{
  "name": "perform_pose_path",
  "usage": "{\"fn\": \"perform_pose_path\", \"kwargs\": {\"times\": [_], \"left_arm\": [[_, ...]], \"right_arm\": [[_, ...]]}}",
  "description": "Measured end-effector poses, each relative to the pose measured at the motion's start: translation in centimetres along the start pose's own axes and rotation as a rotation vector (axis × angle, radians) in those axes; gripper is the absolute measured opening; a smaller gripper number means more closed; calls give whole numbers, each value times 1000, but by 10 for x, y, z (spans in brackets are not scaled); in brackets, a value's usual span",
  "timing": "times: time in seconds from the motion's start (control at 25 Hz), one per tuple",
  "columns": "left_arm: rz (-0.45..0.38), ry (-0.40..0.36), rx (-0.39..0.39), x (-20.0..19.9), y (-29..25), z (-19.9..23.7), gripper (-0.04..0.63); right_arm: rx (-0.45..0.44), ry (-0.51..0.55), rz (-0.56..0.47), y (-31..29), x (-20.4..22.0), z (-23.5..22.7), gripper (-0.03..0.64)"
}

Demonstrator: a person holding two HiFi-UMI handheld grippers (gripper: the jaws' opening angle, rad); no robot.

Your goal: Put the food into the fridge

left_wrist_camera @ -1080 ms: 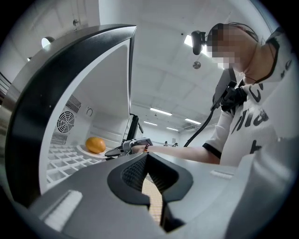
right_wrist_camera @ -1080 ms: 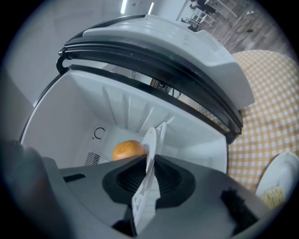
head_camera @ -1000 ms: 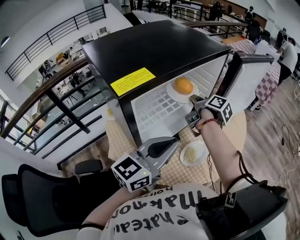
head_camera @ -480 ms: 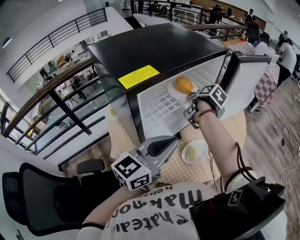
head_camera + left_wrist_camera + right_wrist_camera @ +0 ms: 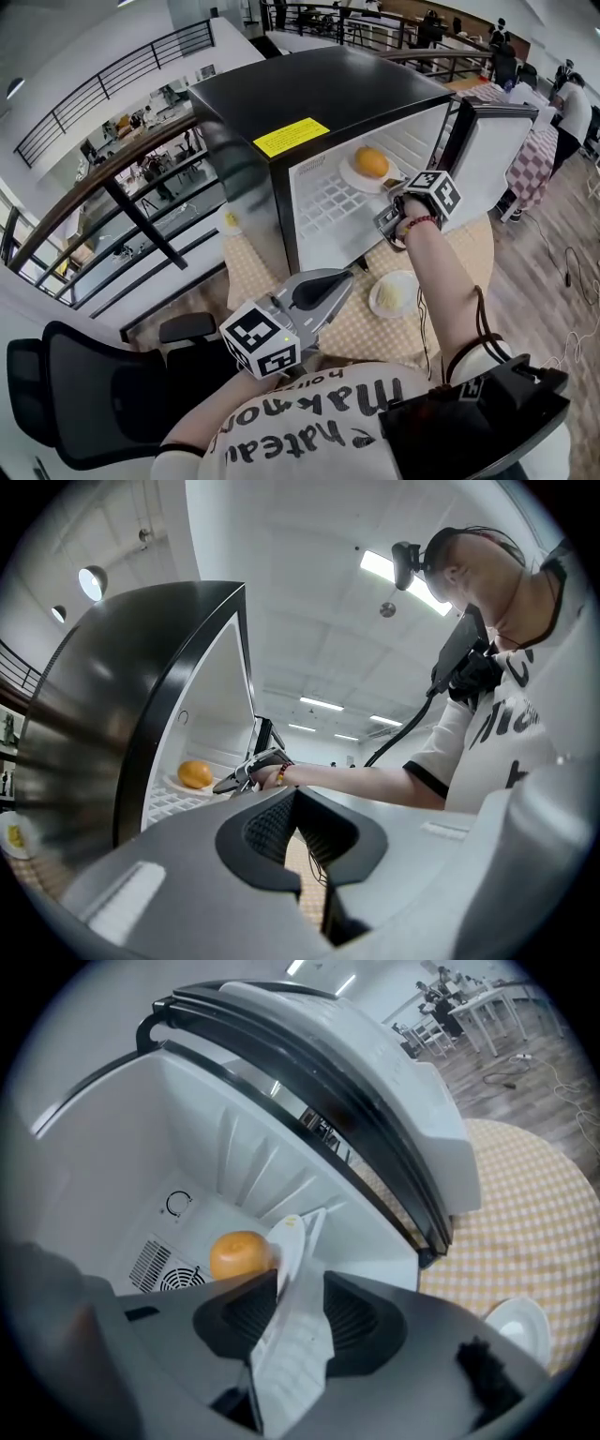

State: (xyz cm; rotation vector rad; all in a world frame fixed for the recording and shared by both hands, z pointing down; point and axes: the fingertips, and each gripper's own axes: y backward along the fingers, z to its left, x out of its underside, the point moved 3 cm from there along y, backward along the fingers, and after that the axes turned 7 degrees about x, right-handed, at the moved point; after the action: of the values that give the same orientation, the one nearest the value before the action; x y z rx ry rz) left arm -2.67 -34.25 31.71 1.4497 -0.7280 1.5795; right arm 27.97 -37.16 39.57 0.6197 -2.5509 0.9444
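As the right gripper [image 5: 390,187] has just spread its jaws off the plate [image 5: 349,178] rim (orange [image 5: 372,161] aboard, inside the fridge [image 5: 319,94] at one o'clock), it should withdraw straight; the left gripper [image 5: 349,279] is clenched, empty.

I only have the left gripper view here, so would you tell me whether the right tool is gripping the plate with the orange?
Observer: No. The right tool has just been opening its jaws. The rim of the plate under the orange stands between them, ungripped.
Operator: Thank you. Is any food outside the fridge?
Observer: Yes, a second plate with pale food sits on the checked table beside the open fridge.
Operator: Where is my left tool relative to it?
Observer: The left tool hovers just left of that second plate in the head view, apart from it.
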Motion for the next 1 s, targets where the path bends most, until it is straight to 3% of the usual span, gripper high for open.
{"fn": "perform_pose_path", "kwargs": {"times": [0.16, 0.36, 0.44, 0.52, 0.6, 0.68, 0.76, 0.88, 1.0], "left_arm": [[-6, -8, 9, 7, 7, -6, 5], [-16, -15, 0, 2, 9, -15, 5], [-19, -27, -9, -1, 6, -18, 5], [-39, -23, -24, -6, -1, -17, 5], [-68, -2, -32, -11, -9, -19, 5], [-96, 13, -42, -16, -18, -23, 5], [-122, 12, -61, -22, -25, -27, 5], [-162, 22, -107, -26, -35, -34, 5], [-182, 40, -135, -20, -50, -48, 5]], "right_arm": [[-23, -12, -32, 4, 4, -7, 161], [-90, 63, -98, 24, 2, -3, 161], [-141, 27, -130, 35, -2, -6, 161], [-240, -23, -125, 43, -8, -7, 161], [-408, -47, -109, 59, -9, -1, 161], [-578, -60, -129, 83, -10, 3, 104], [-686, -50, -149, 109, -12, 5, 49], [-811, 36, -181, 149, -18, 4, 47], [-808, 276, -239, 187, -20, -10, 35]]}}
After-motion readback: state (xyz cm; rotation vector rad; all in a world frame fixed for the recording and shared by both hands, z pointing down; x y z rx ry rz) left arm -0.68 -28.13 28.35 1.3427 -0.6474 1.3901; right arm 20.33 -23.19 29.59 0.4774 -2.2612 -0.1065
